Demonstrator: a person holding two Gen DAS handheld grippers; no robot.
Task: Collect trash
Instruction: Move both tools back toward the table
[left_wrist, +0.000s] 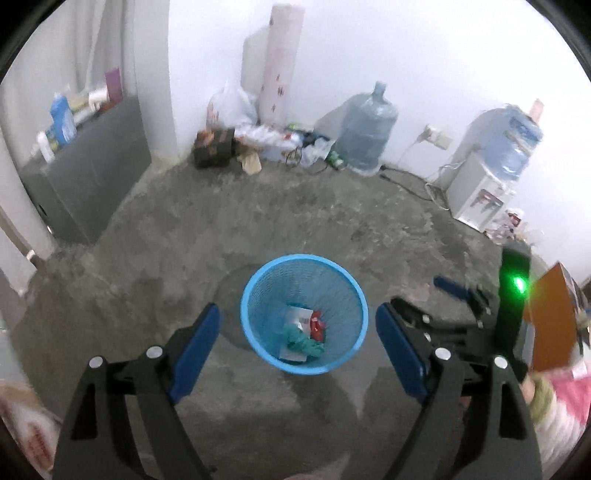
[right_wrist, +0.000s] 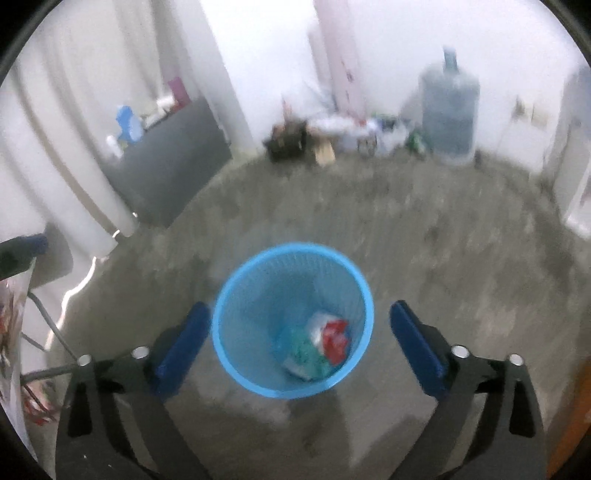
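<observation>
Concrete floor (left_wrist: 295, 229), upright bin (left_wrist: 255, 295), mouth skyward

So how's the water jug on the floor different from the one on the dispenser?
The floor jug stands upright, neck up, on the concrete; the dispenser jug is turned neck down on the white dispenser. The floor jug looks greyer, the dispenser jug brighter blue with a label. Both are big translucent bottles by the wall.

Legible text — none; red print on the sack (left_wrist: 29, 435) at lower left is blurred; marks on the water dispenser (left_wrist: 480, 199) — unreadable.
</observation>
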